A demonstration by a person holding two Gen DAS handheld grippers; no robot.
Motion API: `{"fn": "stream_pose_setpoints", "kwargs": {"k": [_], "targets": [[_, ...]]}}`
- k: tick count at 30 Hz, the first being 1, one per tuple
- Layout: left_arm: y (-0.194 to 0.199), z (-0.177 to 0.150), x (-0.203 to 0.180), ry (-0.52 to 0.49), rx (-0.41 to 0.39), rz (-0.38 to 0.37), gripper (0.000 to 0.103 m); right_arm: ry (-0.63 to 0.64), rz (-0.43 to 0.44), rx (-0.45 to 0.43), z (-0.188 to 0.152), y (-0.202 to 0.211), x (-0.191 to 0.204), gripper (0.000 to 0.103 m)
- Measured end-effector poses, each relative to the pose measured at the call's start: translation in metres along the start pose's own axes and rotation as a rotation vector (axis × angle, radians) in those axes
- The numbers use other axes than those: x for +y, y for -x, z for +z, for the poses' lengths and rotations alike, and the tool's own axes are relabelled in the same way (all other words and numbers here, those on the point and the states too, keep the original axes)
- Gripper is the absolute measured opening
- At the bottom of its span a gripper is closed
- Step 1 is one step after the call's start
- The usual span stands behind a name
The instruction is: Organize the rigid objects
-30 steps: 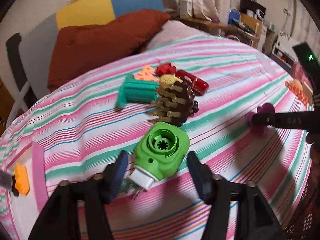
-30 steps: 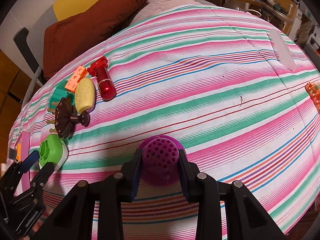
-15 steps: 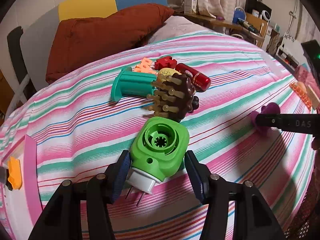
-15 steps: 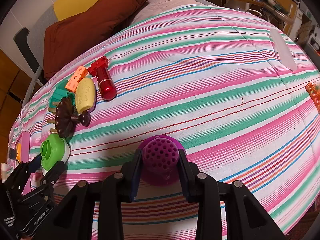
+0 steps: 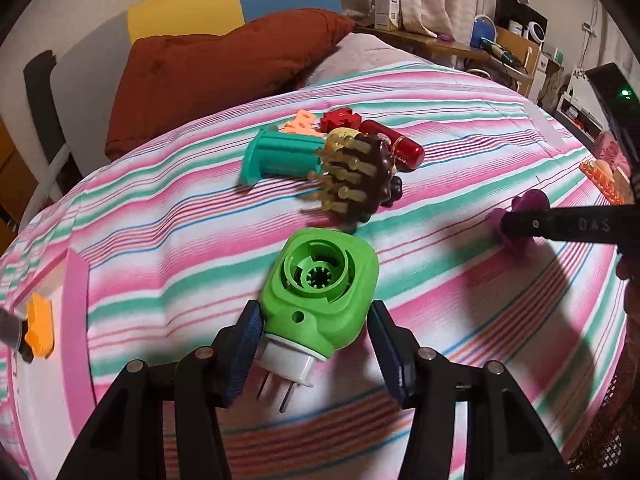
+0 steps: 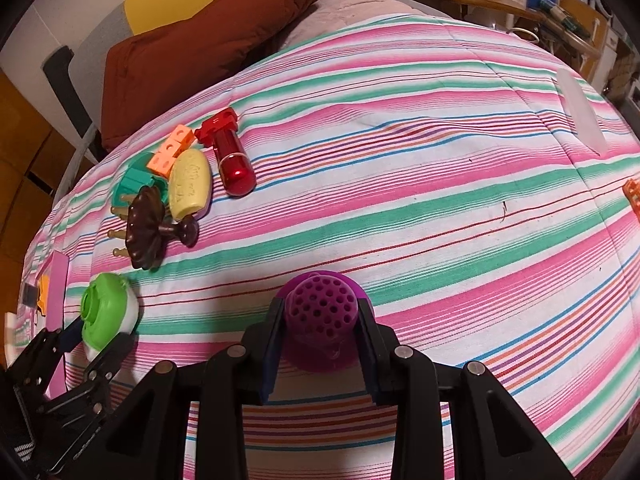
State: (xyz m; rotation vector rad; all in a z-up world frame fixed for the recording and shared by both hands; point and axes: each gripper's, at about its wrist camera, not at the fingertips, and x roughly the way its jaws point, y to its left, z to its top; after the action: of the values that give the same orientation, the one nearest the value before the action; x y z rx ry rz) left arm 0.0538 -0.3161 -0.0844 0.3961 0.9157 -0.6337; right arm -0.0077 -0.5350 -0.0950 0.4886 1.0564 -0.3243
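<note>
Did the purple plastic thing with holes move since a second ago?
No. The purple holed plastic piece sits on the same green and pink stripes of the bedspread, and the right claw stays shut on it.

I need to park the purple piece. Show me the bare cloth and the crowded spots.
Free: the wide striped bedspread between the red capsule-shaped tube, the clear flat strip and the purple perforated plastic cup. Crowded: the far-left cluster around the brown pegged massage brush, and the green plug-in device below it.
</note>
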Motion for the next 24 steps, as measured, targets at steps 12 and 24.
{"fn": "stream_pose_setpoints", "kwargs": {"k": [12, 24], "targets": [[0.038, -0.033, 0.014, 0.017, -0.046, 0.105, 0.054, 0.071, -0.025, -0.008, -0.006, -0.005, 0.015, 0.034], [0.075, -0.048, 0.033, 0.038, -0.108, 0.168, 0.054, 0.146, -0.04, -0.017, -0.013, -0.005, 0.03, 0.034]]}}
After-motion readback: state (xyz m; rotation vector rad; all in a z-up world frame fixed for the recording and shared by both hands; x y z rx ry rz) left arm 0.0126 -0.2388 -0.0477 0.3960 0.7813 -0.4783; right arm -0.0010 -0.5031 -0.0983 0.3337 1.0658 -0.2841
